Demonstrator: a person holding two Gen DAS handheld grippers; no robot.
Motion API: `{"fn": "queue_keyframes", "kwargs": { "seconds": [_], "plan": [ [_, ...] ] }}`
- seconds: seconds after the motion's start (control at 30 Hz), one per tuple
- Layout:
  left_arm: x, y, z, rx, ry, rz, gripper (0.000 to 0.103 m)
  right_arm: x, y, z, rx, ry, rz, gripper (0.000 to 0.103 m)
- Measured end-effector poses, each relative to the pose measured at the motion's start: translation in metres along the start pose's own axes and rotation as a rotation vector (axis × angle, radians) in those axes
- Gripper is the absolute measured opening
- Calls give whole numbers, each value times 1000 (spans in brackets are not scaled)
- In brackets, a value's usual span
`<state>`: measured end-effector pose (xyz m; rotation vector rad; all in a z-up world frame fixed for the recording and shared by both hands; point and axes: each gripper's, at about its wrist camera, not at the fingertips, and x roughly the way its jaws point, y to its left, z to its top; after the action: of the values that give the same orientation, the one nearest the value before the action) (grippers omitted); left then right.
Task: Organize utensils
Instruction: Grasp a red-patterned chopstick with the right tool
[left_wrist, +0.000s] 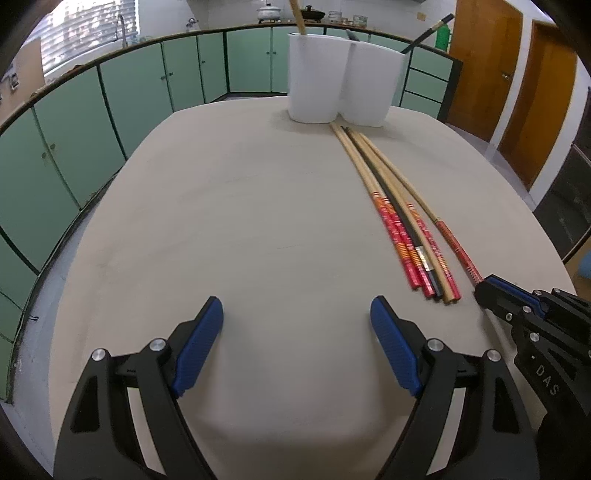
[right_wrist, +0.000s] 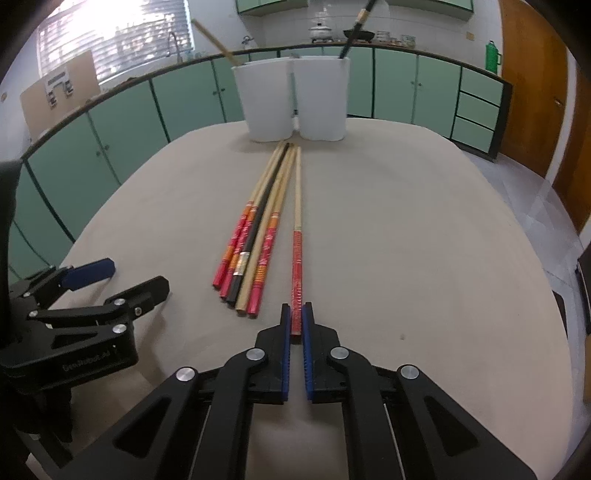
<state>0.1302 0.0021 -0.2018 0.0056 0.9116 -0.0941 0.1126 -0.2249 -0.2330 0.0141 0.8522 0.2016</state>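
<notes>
Pinched between our right gripper (right_wrist: 296, 325) pads is the red end of one chopstick (right_wrist: 297, 236), apart from the bundle (right_wrist: 255, 236) pointing at two white holders (right_wrist: 291, 99). Our left gripper (left_wrist: 296, 325) stands spread over bare table (left_wrist: 221, 206).

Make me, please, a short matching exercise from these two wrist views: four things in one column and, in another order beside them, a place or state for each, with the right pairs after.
Things:
1. left gripper
2. right gripper
3. black chopstick
4. white holder

Places or states:
A. stands at the far side of the table, a chopstick sticking out of each of its two cups
B. shut on the red end of the lone chopstick
C. lies in the bundle of loose chopsticks on the table
D. open above bare table, holding nothing

Pairs: 1-D, 2-B, 3-C, 4-A
</notes>
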Motion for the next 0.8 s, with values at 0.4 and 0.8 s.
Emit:
{"fn": "queue_keyframes", "kwargs": {
  "seconds": [0.4,0.8],
  "plan": [
    [11,-30,7,53,14,-38,80,-2,-31,2,64,-7,-36,6],
    [13,-38,8,68,18,-21,80,-1,-33,2,78,-2,-17,6]
  ]
}}
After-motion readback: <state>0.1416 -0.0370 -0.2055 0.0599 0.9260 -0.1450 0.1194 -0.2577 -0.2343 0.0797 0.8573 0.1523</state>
